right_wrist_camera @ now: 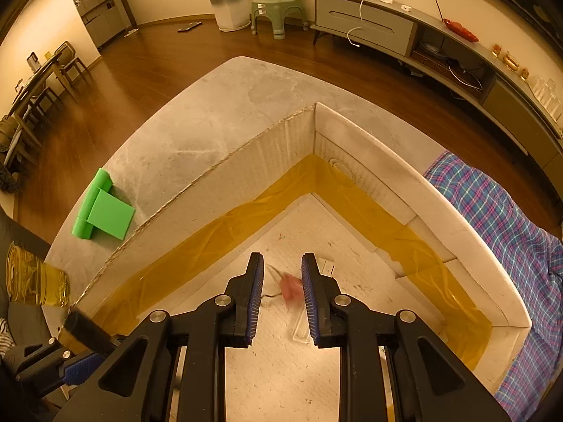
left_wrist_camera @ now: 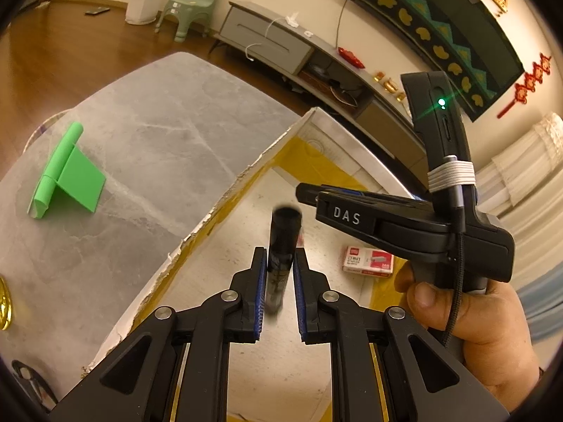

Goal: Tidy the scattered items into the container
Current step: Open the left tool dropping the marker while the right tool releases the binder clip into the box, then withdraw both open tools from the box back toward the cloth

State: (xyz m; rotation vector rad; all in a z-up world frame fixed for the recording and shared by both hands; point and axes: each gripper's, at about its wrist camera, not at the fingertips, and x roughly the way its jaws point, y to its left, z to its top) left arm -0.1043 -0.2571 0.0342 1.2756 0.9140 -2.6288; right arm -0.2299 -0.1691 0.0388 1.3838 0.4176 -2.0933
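Observation:
My left gripper (left_wrist_camera: pixel 280 260) is over the open white box (left_wrist_camera: pixel 246 176). A black cylinder-shaped marker (left_wrist_camera: pixel 283 242) stands blurred between its blue pads with a small gap on each side, so it seems loose. My right gripper (right_wrist_camera: pixel 282 270) is open above the box floor (right_wrist_camera: pixel 281 218). A blurred pink item with a clear plastic piece (right_wrist_camera: pixel 290 290) lies below its fingers. A red and white staple box (left_wrist_camera: pixel 367 259) lies on the box floor. A green stand (left_wrist_camera: pixel 65 172) sits on the grey table (left_wrist_camera: pixel 158 123) outside the box; it also shows in the right wrist view (right_wrist_camera: pixel 103 211).
The box has yellow tape along its inner walls (right_wrist_camera: pixel 387 207). A blue plaid cloth (right_wrist_camera: pixel 499 218) lies right of the box. A yellow-tinted clear object (right_wrist_camera: pixel 35 277) stands at the table's left edge. The right gripper's body and the hand holding it (left_wrist_camera: pixel 457 302) are close to the left gripper.

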